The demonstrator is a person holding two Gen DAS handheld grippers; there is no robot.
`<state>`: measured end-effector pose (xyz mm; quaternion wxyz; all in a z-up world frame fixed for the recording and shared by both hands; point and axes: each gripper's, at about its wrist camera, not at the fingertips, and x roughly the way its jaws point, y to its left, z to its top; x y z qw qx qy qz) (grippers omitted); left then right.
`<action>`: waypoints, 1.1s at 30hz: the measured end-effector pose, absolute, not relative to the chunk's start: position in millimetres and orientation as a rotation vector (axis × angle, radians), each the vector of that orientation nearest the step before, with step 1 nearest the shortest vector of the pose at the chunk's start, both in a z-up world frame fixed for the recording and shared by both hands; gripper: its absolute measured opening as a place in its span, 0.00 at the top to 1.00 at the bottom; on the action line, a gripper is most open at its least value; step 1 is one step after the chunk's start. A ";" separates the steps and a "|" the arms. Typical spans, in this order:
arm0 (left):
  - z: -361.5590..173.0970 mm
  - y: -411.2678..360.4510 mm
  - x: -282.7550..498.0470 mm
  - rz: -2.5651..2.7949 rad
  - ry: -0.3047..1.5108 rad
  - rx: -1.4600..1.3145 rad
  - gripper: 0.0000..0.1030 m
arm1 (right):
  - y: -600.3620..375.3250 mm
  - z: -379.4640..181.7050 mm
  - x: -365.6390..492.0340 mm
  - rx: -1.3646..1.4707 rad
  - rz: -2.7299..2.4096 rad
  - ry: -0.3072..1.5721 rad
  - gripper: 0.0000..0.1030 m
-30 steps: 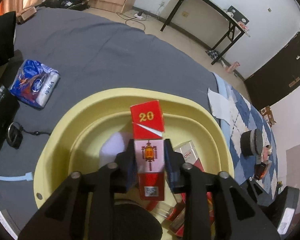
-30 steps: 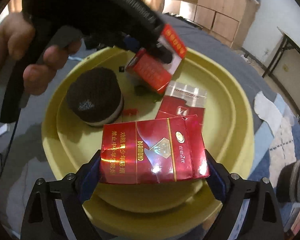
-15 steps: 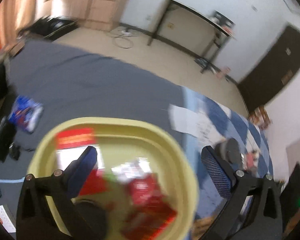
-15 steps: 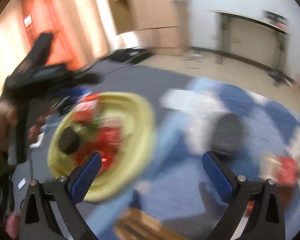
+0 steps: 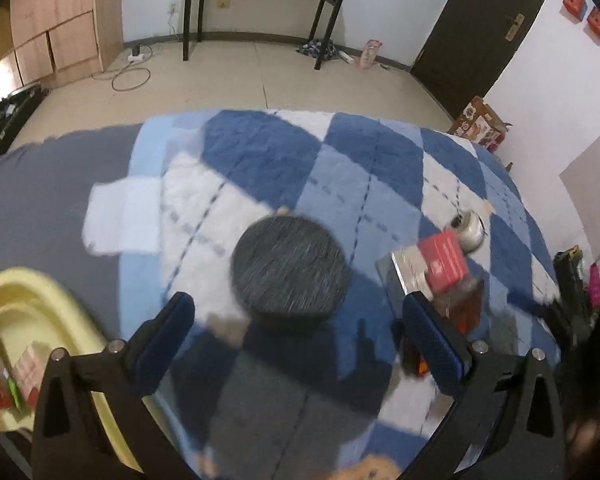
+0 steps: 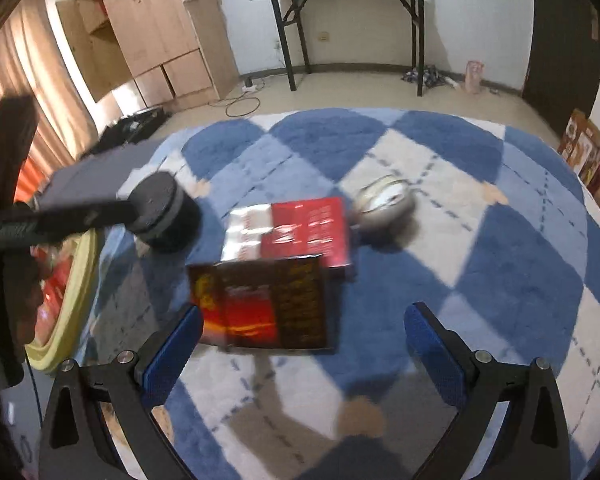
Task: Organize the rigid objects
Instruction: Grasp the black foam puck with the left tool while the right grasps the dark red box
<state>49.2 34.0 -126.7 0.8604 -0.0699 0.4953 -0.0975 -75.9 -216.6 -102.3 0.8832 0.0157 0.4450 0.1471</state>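
Note:
My left gripper (image 5: 298, 332) is open and empty, just in front of a dark round puck (image 5: 290, 270) on the blue-and-white checked rug (image 5: 260, 152). My right gripper (image 6: 304, 336) is open and empty, right behind a dark red-and-gold box (image 6: 266, 304) standing on the rug. Past that box lies a red and silver box (image 6: 296, 230), then a small silver tin (image 6: 386, 202). The red box (image 5: 444, 260) and tin (image 5: 468, 228) also show in the left wrist view. The yellow basin (image 5: 24, 300) holding red boxes sits at lower left.
The other gripper's black arm (image 6: 60, 216) crosses the right wrist view's left side, over the puck (image 6: 166, 212) and the basin's rim (image 6: 76, 292). A black-legged table (image 6: 348, 20), wooden cabinets (image 6: 156, 36) and a dark door (image 5: 476, 20) stand beyond the rug.
Both grippers let go of their red boxes in the yellow basin, opened, and swung right over the checked rug. The left now faces the puck, the right the dark box.

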 end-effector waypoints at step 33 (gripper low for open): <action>-149.5 15.8 75.6 -0.119 1.097 -0.116 0.00 | -199.6 -131.6 -52.7 -0.023 0.186 0.995 0.00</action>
